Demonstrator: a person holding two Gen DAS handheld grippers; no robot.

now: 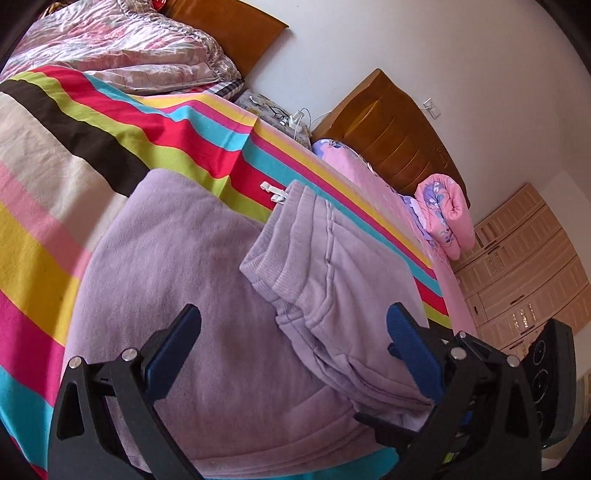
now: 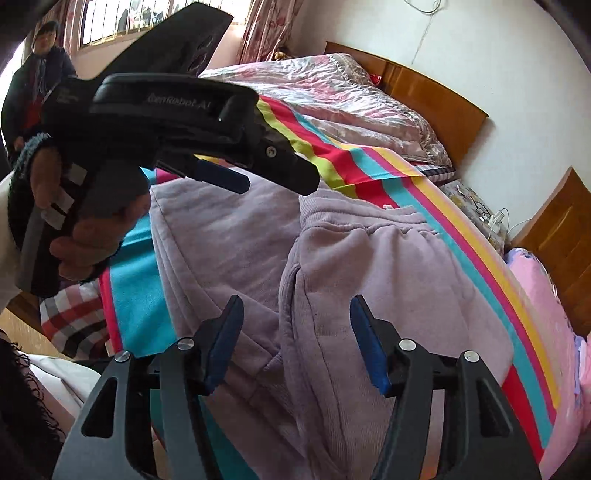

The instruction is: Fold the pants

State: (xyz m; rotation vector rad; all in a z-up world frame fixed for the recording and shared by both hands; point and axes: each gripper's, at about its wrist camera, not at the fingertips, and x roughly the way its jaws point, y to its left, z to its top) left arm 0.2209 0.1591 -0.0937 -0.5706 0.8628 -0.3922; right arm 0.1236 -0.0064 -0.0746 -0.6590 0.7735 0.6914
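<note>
Lilac sweatpants (image 1: 207, 295) lie on the striped bedspread (image 1: 122, 129), folded over so the ribbed cuffs (image 1: 273, 269) rest on the upper layer near the waistband with its white drawstring (image 1: 271, 192). My left gripper (image 1: 295, 332) is open just above the pants, its blue pads either side of the folded leg. My right gripper (image 2: 297, 325) is open too, hovering over the pants (image 2: 332, 277). The right wrist view also shows the left gripper (image 2: 258, 173) above the pants, held in a hand, jaws apart.
A quilted pink duvet (image 1: 122, 48) and wooden headboard (image 1: 229, 26) lie beyond. A second bed with pink bedding (image 1: 443, 210) stands to the right, a nightstand with cables (image 1: 280, 114) between. A person (image 2: 40, 74) stands by the window.
</note>
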